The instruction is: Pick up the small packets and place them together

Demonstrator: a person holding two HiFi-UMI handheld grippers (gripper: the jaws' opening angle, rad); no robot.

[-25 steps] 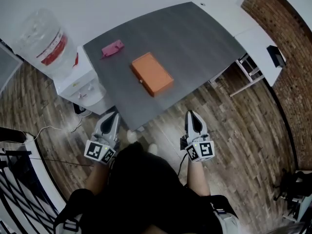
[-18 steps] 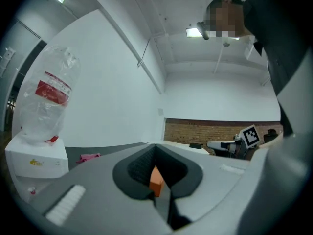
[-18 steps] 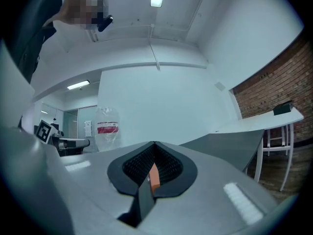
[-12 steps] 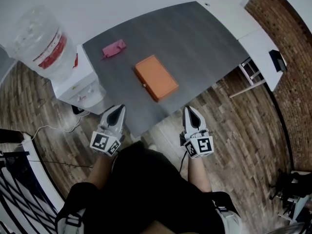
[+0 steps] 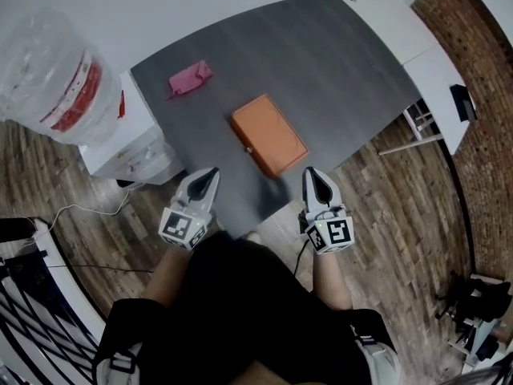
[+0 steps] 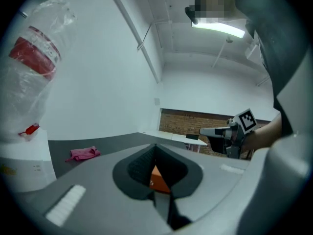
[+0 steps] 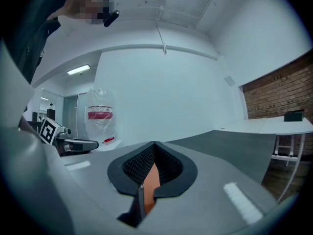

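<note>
A dark grey rectangular table (image 5: 337,62) carries a flat orange rectangular box (image 5: 269,135). On the person's side of the box, the left claw (image 5: 210,173) and the right claw (image 5: 311,174) are pressed fully closed, holding nothing. A small crumpled pink packet (image 5: 190,79) lies beyond the box, leftward.

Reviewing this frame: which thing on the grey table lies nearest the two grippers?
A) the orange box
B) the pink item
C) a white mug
A: the orange box lies just ahead of the left gripper and right gripper; the pink item sits farther back.
</note>
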